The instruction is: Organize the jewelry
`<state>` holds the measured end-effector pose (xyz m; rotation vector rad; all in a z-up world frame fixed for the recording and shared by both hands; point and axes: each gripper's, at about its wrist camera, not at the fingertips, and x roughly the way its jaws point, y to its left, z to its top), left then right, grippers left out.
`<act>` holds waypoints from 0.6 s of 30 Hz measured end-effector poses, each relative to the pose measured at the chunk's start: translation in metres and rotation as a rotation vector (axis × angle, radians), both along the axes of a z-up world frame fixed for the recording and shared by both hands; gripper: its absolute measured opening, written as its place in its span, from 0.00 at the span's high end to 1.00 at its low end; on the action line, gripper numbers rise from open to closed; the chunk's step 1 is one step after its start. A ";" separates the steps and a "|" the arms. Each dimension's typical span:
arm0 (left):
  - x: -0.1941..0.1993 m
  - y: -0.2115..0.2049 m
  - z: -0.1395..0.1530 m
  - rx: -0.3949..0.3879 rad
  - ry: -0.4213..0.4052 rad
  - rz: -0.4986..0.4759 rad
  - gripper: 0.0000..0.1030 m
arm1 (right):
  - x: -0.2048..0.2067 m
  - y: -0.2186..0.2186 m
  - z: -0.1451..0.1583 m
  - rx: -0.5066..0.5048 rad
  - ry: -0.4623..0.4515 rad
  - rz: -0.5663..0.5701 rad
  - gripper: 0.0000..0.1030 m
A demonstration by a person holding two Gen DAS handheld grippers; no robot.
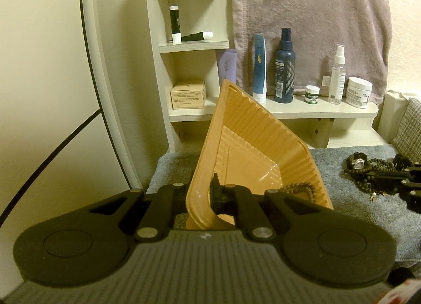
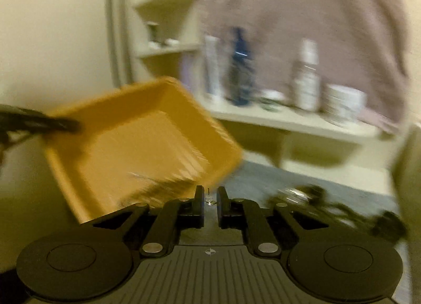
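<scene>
My left gripper [image 1: 202,196] is shut on the near rim of an orange ribbed plastic tray [image 1: 252,146] and holds it tilted above the grey towel. A brown bead bracelet [image 1: 300,189] lies in the tray's low corner. The tray [image 2: 136,146] also shows in the blurred right wrist view, with the left gripper on its left rim. My right gripper [image 2: 210,197] is nearly shut, with something small and shiny, perhaps a thin chain [image 2: 209,200], between its tips. A pile of dark bead necklaces and a watch [image 1: 368,169] lies on the towel at right, and shows blurred in the right wrist view [image 2: 315,198].
A grey towel [image 1: 355,212] covers the table. A white shelf unit [image 1: 189,43] behind holds tubes, a box, bottles [image 1: 284,67] and a cream jar [image 1: 359,92]. A pink towel [image 1: 315,14] hangs behind. A patterned cushion [image 1: 410,130] is at far right.
</scene>
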<state>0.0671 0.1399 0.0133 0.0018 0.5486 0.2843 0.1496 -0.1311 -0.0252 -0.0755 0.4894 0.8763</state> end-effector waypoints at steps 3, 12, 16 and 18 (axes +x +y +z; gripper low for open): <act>0.000 0.000 0.000 0.001 0.001 0.000 0.94 | -0.010 0.025 0.008 0.016 0.013 0.094 0.91; -0.001 0.001 -0.002 -0.005 -0.003 -0.001 0.94 | -0.021 0.060 -0.006 -0.032 0.044 0.211 0.91; 0.000 0.001 -0.002 -0.004 -0.002 0.000 0.94 | -0.016 0.060 -0.009 -0.022 0.081 0.222 0.91; 0.000 0.002 -0.002 -0.004 0.000 0.003 0.94 | -0.012 0.059 -0.010 -0.005 0.123 0.223 0.81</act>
